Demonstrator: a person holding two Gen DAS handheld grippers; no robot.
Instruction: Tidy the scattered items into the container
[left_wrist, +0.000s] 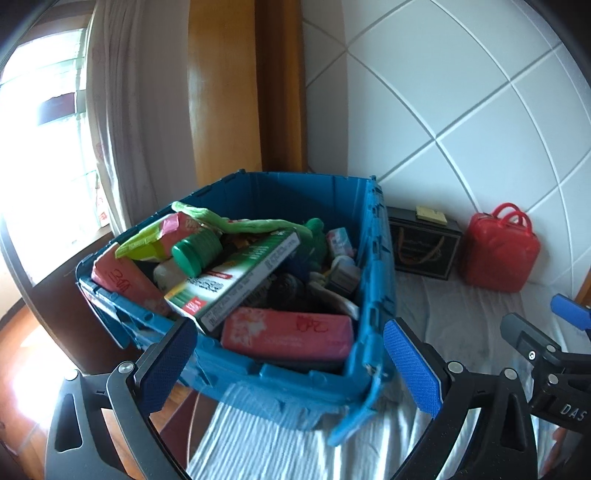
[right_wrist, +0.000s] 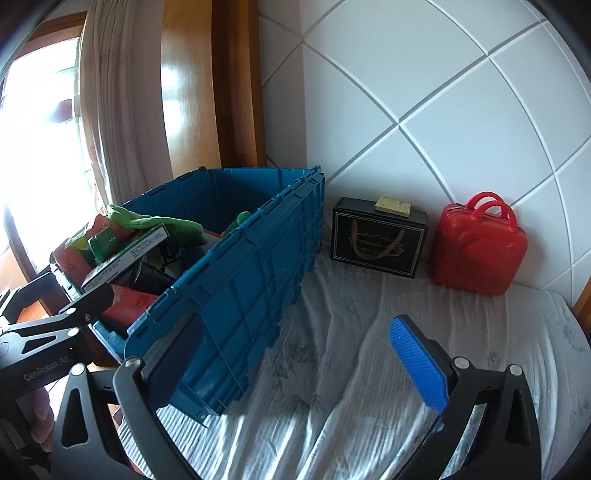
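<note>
Blue container (left_wrist: 373, 266) sits at the bed (right_wrist: 369, 332) edge, heaped full. Left gripper (left_wrist: 291, 365) and right gripper (right_wrist: 291, 365): jaws spread, empty. Risk: green box (left_wrist: 236, 277) sits tilted on the pile; a nudge could tip it out.

Blue crate (left_wrist: 364, 295) is filled nearly to the rim at its near end; open space is seen only toward its far wall. Bed (right_wrist: 351, 350) right of the crate lies bare up to black box (right_wrist: 380, 236) and red case (right_wrist: 478, 247), both set against the wall.
</note>
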